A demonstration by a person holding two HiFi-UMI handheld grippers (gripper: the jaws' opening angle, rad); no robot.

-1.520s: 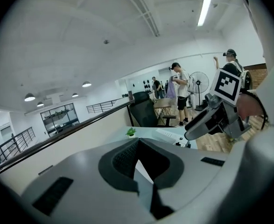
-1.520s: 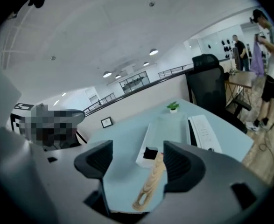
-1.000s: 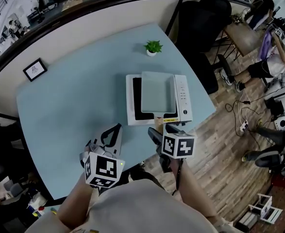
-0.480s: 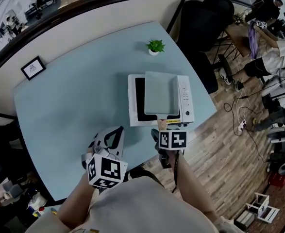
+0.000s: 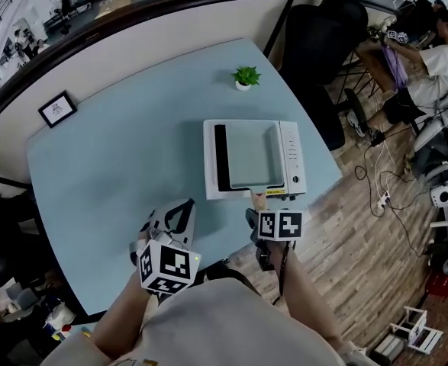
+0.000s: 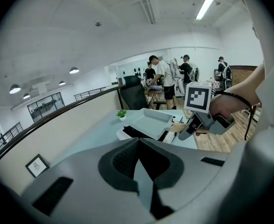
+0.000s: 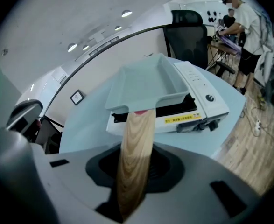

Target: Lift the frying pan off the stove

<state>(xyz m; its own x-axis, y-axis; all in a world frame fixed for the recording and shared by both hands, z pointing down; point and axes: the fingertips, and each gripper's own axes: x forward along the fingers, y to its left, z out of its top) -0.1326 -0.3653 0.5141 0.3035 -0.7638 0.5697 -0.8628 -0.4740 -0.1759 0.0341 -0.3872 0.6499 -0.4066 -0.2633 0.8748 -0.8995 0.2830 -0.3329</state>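
On the blue table (image 5: pixel 117 166), the frying pan (image 5: pixel 250 155) sits on the stove (image 5: pixel 291 158), its handle (image 7: pixel 137 129) pinched by the right gripper (image 7: pixel 132 185), whose jaws have just been closing on it for the lift, while the left gripper (image 6: pixel 137 146) waits aside, jaws together and empty.

Frying pan (image 7: pixel 146 85) matt pale green, its handle (image 7: pixel 136 157) smooth light wood; stove (image 7: pixel 200 85) smooth white plastic.

Right gripper (image 5: pixel 256 207) lower, jaws just closing round frying pan handle (image 7: pixel 137 143).
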